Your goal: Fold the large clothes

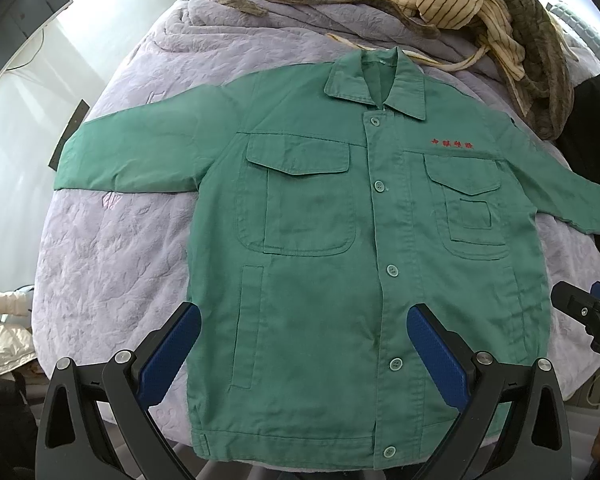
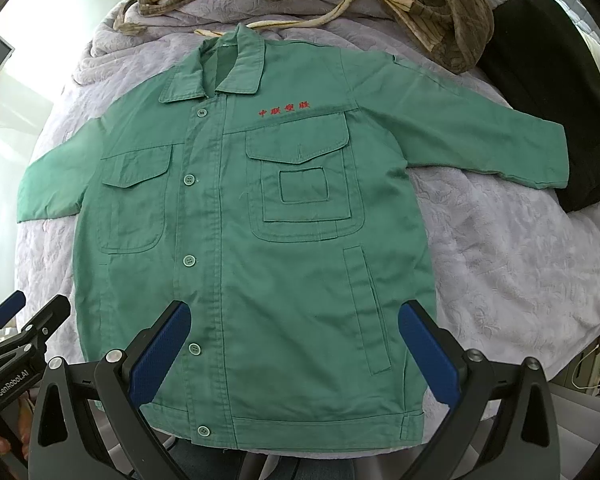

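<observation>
- the left gripper [image 1: 304,322] hangs with jaws spread wide and empty, over the hem half of the green work jacket [image 1: 340,240]; the right gripper [image 2: 294,320] does likewise, also gaping and holding nothing.
- the jacket lies flat, front up and buttoned, on a lilac quilt [image 1: 108,248], straight ahead of both jaws; its long axis runs hem near, collar far, sleeves spread sideways.
- each gripper looks nearer its own side's sleeve.
- the hem's underside is hidden; beyond the collar sits a heap of striped clothes [image 1: 460,4], partly cut off.
</observation>
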`<state>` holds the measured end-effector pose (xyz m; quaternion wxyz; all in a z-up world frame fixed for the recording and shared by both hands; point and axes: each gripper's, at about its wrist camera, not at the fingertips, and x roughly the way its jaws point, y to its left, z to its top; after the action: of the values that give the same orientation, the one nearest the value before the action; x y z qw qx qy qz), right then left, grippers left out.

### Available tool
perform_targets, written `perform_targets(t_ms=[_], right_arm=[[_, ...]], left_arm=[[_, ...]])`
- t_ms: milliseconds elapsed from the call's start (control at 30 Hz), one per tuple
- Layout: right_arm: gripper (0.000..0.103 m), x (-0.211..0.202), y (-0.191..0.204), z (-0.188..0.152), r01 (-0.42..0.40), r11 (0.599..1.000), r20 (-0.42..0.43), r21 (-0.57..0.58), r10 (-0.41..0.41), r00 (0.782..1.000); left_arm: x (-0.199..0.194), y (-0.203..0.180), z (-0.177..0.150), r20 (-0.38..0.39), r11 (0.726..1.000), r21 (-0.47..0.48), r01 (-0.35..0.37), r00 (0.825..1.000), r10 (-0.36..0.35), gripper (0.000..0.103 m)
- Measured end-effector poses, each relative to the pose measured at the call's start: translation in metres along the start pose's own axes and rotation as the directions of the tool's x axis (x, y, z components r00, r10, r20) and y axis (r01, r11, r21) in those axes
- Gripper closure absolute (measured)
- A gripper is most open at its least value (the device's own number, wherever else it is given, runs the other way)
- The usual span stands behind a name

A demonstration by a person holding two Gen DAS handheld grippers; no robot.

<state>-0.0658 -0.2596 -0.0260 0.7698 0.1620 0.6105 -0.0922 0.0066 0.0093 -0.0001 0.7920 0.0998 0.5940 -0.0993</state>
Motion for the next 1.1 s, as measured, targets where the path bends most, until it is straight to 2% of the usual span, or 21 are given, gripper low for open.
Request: perform_targets(t_ms=[1100], right_arm=[[0.000, 0.0006, -0.0009, -0.0022, 0.002, 1.000, -0.005, 0.001, -0.002, 1.000]], left_arm=[[-0.0021, -0.0016, -0.0046, -0.002, 1.000, 0.001, -0.003, 1.000, 0.003, 0.000]])
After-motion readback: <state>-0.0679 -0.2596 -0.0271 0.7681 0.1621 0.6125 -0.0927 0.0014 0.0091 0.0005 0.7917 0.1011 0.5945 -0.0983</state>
